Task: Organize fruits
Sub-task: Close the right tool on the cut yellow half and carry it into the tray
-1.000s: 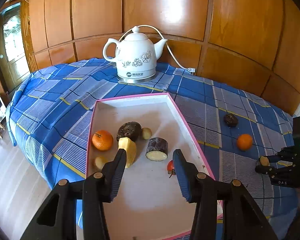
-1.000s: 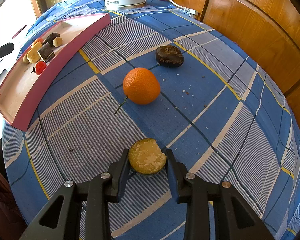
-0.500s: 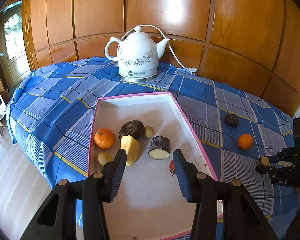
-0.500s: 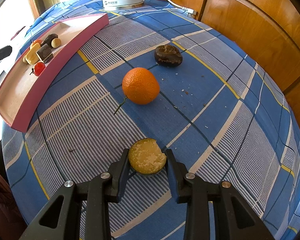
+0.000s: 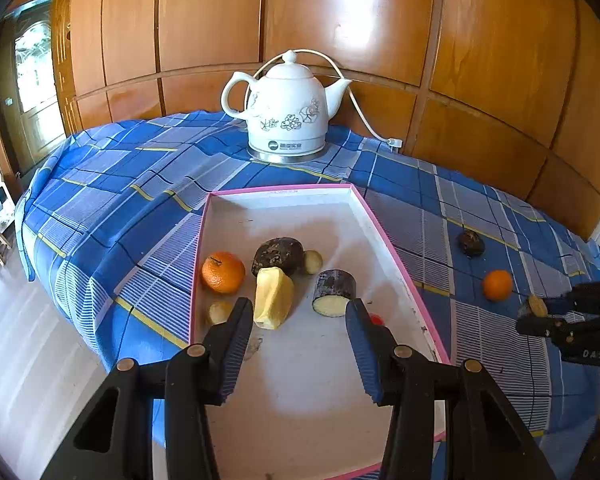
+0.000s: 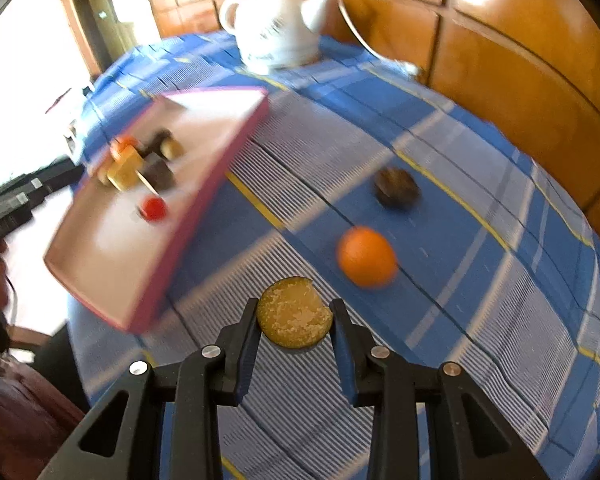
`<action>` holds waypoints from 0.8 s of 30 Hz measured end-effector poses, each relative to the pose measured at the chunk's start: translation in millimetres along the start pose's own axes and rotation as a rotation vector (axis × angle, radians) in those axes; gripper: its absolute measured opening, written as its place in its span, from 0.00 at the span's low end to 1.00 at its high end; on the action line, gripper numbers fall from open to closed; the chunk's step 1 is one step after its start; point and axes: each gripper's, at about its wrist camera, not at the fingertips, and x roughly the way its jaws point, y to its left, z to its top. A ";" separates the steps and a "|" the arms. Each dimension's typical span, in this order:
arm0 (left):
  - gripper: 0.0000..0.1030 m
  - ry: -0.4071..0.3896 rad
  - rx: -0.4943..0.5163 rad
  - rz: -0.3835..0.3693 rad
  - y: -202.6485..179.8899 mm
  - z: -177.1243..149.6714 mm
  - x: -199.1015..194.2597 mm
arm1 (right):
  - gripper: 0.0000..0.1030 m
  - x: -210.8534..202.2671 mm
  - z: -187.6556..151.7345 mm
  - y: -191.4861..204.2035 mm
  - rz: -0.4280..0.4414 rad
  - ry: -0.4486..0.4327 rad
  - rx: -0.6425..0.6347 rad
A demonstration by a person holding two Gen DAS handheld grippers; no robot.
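Round fruit slice (image 6: 294, 312) (cut face toward camera) in right claw (image 6: 295, 322)

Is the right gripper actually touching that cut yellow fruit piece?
Touching. The right wrist view shows the right gripper with both fingers pressed against the sides of the cut fruit piece, no gap either side.

**Open cloth, one raised rim**

Bare tablecloth (image 6: 308, 152) lies open between the orange (image 6: 366, 257) and the tray (image 6: 188, 196), whose pink wall stands in the way. Fruit crowds the tray's middle; its near floor lies bare. The kettle (image 5: 286, 110) blocks the back.
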 end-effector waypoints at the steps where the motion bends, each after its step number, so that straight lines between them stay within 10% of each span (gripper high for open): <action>1: 0.48 -0.001 -0.002 0.000 0.8 -0.2 -0.1 | 0.33 0.1 6.8 3.8 0.016 -0.013 0.000; 24: 0.48 0.020 -0.063 0.024 27.1 -7.3 7.6 | 0.35 83.0 120.2 71.5 0.170 -0.019 0.092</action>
